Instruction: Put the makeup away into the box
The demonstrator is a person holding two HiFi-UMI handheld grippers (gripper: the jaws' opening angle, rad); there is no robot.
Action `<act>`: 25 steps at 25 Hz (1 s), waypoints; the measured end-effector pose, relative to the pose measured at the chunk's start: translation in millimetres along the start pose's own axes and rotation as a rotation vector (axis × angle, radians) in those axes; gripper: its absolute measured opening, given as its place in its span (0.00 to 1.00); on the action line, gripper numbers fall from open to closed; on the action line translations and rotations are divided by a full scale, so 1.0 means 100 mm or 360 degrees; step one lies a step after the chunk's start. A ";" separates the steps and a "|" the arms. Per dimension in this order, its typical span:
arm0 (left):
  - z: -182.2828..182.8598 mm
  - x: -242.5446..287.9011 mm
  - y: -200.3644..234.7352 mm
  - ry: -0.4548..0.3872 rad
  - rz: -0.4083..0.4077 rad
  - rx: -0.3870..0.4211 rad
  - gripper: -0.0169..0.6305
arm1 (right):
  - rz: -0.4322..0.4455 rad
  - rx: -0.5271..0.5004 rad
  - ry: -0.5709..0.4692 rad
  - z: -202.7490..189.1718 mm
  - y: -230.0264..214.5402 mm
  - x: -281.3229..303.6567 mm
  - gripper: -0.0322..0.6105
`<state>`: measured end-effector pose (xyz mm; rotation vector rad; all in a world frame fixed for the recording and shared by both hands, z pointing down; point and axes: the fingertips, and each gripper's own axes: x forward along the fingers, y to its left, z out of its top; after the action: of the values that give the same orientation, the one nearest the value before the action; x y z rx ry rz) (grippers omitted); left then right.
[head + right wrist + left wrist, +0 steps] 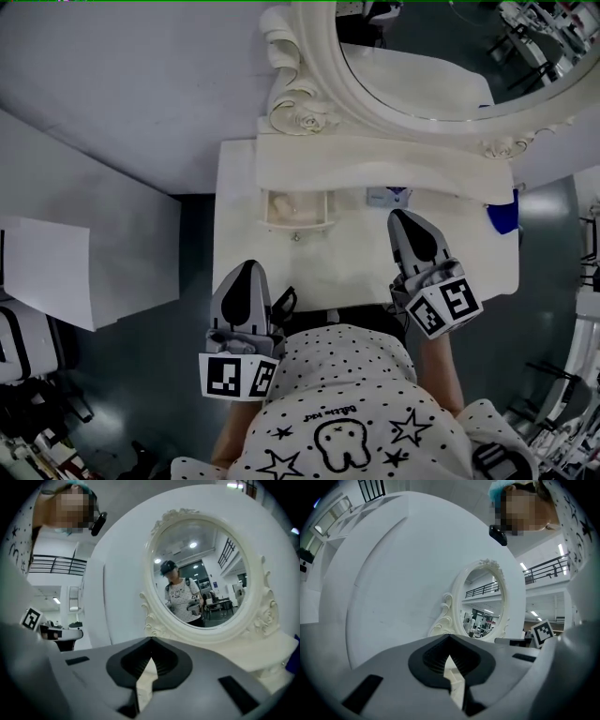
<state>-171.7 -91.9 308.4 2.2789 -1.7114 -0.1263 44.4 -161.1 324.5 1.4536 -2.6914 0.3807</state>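
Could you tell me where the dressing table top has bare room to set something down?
Bare: the tabletop between the open drawer and the right gripper, and the left strip beside the drawer. Crowded: the back right, with a small packet and a blue object.

mirror — cut off (top edge) | drawer contents — unclear
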 end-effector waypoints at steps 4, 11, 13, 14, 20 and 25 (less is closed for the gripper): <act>-0.03 0.01 -0.09 0.0010 -0.0028 0.0007 0.02 | -0.0139 0.0075 -0.0069 0.03 -0.07 -0.45 0.06; -0.04 0.01 -0.19 0.0026 -0.0080 0.0013 0.02 | -0.0239 0.0186 -0.0160 -0.01 0.07 -0.88 0.06; -0.04 -0.01 -0.21 0.0032 -0.0081 0.0014 0.02 | -0.0229 0.0214 -0.0147 -0.05 0.13 -0.91 0.06; -0.03 -0.02 -0.21 0.0036 -0.0076 0.0018 0.02 | -0.0223 0.0225 -0.0134 -0.07 0.16 -0.92 0.06; 0.24 -0.08 -0.03 -0.0057 0.0019 0.0082 0.02 | -0.0185 0.0209 -0.0141 0.04 0.21 -0.81 0.06; 0.32 -0.23 0.16 -0.0095 0.0107 0.0135 0.02 | -0.0169 0.0192 -0.0132 -0.02 0.29 -0.73 0.06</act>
<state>-201.1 -80.1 280.1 2.2956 -1.8553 -0.1104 60.5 -85.7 309.0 1.6719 -2.6816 0.4938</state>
